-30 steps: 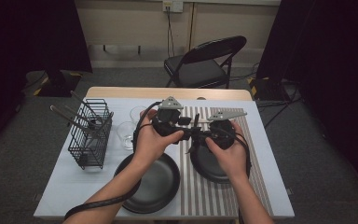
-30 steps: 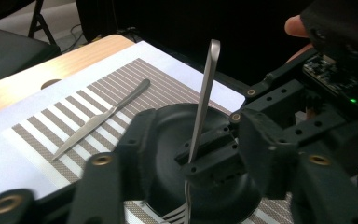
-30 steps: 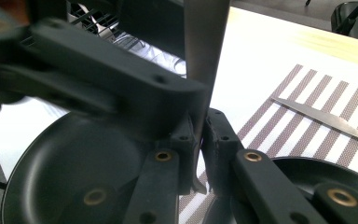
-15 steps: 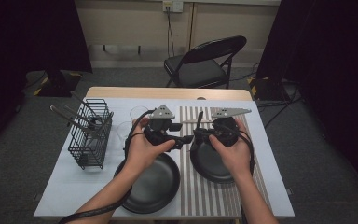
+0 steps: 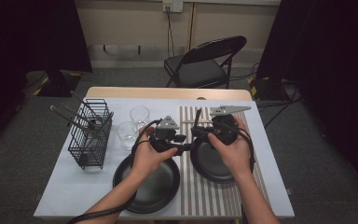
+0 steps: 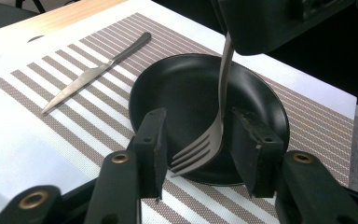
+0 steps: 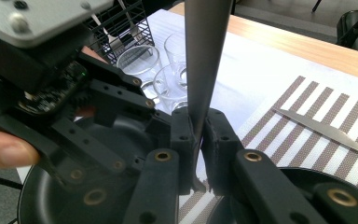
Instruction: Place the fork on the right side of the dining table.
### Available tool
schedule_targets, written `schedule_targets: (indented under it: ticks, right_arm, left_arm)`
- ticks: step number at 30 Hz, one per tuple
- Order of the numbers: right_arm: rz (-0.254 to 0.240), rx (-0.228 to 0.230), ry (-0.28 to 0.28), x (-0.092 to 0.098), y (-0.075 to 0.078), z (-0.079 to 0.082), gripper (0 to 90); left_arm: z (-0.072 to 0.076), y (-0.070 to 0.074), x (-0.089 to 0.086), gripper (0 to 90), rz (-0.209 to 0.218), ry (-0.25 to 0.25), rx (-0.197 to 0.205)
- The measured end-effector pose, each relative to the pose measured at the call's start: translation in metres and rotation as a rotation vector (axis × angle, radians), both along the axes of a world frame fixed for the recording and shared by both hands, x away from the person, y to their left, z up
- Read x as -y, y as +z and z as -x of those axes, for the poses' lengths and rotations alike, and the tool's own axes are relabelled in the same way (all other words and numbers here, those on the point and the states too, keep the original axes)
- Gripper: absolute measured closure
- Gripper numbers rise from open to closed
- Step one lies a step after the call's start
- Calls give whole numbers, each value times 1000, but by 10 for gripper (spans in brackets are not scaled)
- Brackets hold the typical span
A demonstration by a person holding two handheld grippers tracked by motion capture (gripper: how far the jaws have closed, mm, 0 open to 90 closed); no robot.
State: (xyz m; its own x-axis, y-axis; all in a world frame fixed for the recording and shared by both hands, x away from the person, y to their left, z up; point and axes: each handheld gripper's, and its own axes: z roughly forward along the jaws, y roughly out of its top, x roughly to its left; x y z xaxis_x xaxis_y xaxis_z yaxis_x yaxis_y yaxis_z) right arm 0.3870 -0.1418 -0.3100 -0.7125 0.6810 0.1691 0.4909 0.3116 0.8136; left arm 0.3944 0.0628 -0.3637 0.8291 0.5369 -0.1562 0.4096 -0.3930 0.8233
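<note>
My right gripper (image 7: 196, 140) pinched the fork (image 6: 214, 126) by its handle, tines hanging over the small black plate (image 6: 186, 88) on the striped mat (image 6: 88, 107). My left gripper (image 6: 196, 149) had just been closing, its jaws still spread on either side of the tines without pressing them. The wire basket (image 5: 91, 135) held utensils; two glasses (image 5: 133, 126) stood empty beside it.

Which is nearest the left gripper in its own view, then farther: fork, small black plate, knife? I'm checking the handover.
1. fork: tines between the left gripper jaws.
2. small black plate: just beyond, under the fork.
3. knife: farthest, on the striped placemat, upper left.
</note>
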Motion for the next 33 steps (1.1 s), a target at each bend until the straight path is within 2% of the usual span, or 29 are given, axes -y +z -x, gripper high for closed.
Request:
schedule_targets:
  ticks: [5,12,18,24,26,33]
  right_arm:
    - [-13,-5,9,0,1,1,833]
    - [-18,-8,19,-3,1,1,833]
    - [-23,-6,22,-5,-1,0,828]
    - [-70,-2,8,-1,3,-1,745]
    - [-89,0,9,1,6,-1,755]
    - [-82,25,-2,1,18,-1,765]
  left_arm:
    - [0,-3,5,674,-4,-20,6]
    - [1,-7,8,837,-15,-23,12]
    - [5,-4,11,868,-28,-48,12]
    - [8,-4,10,871,-40,-51,10]
    - [9,-5,10,871,-47,-51,6]
    - [11,-9,14,871,-45,-45,1]
